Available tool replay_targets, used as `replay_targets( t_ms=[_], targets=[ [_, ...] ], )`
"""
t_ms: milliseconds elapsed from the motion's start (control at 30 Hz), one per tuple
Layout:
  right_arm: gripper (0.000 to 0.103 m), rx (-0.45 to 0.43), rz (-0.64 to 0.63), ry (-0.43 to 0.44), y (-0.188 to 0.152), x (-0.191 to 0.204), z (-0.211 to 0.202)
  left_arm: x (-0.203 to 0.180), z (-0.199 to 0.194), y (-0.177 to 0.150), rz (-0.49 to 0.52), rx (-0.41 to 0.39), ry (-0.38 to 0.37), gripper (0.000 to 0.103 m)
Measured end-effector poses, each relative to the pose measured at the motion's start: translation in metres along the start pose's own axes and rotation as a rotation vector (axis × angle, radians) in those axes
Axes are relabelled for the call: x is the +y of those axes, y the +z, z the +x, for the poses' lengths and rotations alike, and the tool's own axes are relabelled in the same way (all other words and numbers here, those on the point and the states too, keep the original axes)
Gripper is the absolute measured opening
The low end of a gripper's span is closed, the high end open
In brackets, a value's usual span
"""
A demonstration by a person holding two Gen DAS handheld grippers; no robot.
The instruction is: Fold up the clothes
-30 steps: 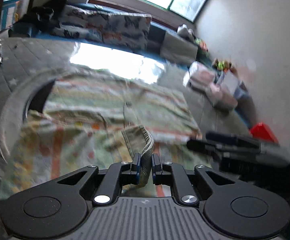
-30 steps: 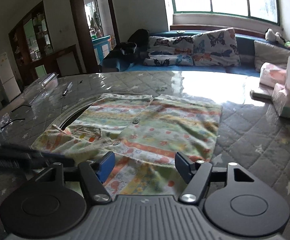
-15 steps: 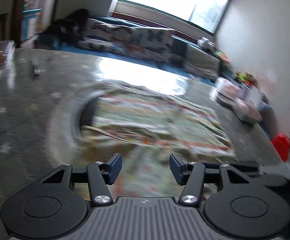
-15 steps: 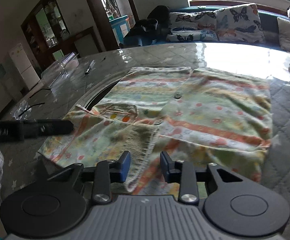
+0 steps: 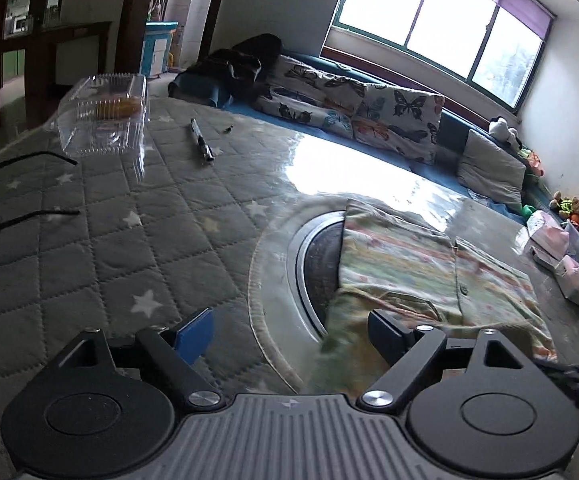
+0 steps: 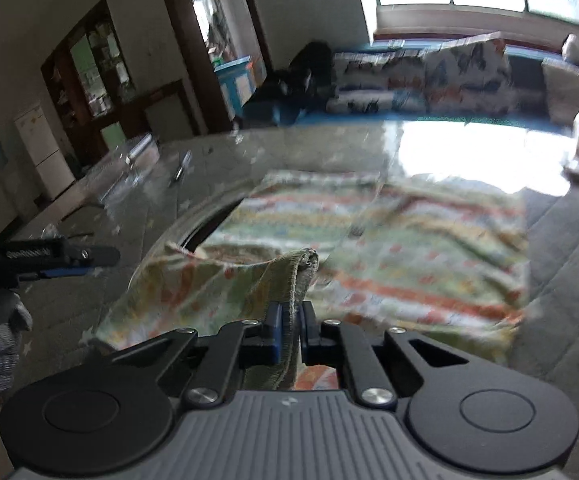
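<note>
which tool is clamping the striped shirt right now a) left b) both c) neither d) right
d, the right tool is closed on a ribbed edge of the striped shirt, while the left tool stands wide open with nothing between its fingers.

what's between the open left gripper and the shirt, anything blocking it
Nothing visible does. The left gripper hangs open at the near edge of the shirt, with only bare quilted table cover below. The right gripper already pinches the shirt's ribbed cuff.
</note>
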State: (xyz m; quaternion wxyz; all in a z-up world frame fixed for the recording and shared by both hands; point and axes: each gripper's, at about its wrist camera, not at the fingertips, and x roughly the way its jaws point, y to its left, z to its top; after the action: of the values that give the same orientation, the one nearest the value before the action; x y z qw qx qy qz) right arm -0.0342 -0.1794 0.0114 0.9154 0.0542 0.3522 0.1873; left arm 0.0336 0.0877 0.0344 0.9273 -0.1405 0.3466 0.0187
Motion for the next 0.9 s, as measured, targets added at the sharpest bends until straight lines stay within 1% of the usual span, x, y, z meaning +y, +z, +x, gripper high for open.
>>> replay_targets(
  t_ms=[33, 167, 233, 367, 433, 500, 567, 633, 700, 733, 800, 900],
  targets=[
    [0.008, -0.011, 0.001, -0.01, 0.001, 0.0, -0.007, 0.0, 0.001, 0.0, 0.003, -0.001, 0.003, 0.092],
    [0.008, -0.014, 0.014, -0.046, -0.002, -0.006, -0.023, -0.006, 0.008, -0.002, 0.018, 0.007, 0.008, 0.092],
    [0.008, 0.013, 0.031, -0.063, -0.007, -0.011, -0.02, -0.01, 0.012, -0.003, 0.036, 0.016, 0.018, 0.092],
    [0.008, 0.076, 0.033, -0.096, -0.017, -0.016, -0.007, -0.022, 0.018, -0.005, 0.105, 0.013, 0.049, 0.092],
    [0.008, 0.092, 0.022, -0.126, -0.021, -0.017, -0.006, -0.027, 0.02, -0.005, 0.143, 0.004, 0.067, 0.092],
    [0.01, 0.106, 0.016, -0.15, -0.022, -0.019, -0.005, -0.029, 0.024, -0.003, 0.159, 0.012, 0.064, 0.092],
    [0.011, 0.092, 0.012, -0.165, -0.021, -0.021, -0.008, -0.033, 0.03, -0.002, 0.174, 0.02, 0.063, 0.091],
    [0.012, 0.068, 0.012, -0.15, -0.016, -0.022, -0.009, -0.037, 0.036, -0.001, 0.19, 0.027, 0.062, 0.09],
    [0.017, 0.048, -0.003, -0.125, -0.009, -0.018, -0.004, -0.042, 0.043, 0.0, 0.209, 0.035, 0.06, 0.087],
    [0.022, 0.041, -0.013, -0.115, -0.007, -0.017, -0.001, -0.044, 0.046, 0.0, 0.216, 0.037, 0.056, 0.086],
    [0.022, 0.051, -0.03, -0.099, -0.008, -0.014, 0.009, -0.046, 0.053, -0.001, 0.237, 0.044, 0.063, 0.085],
    [0.024, 0.066, -0.056, -0.074, -0.009, -0.009, 0.025, -0.047, 0.062, -0.004, 0.273, 0.056, 0.084, 0.084]
  ],
)
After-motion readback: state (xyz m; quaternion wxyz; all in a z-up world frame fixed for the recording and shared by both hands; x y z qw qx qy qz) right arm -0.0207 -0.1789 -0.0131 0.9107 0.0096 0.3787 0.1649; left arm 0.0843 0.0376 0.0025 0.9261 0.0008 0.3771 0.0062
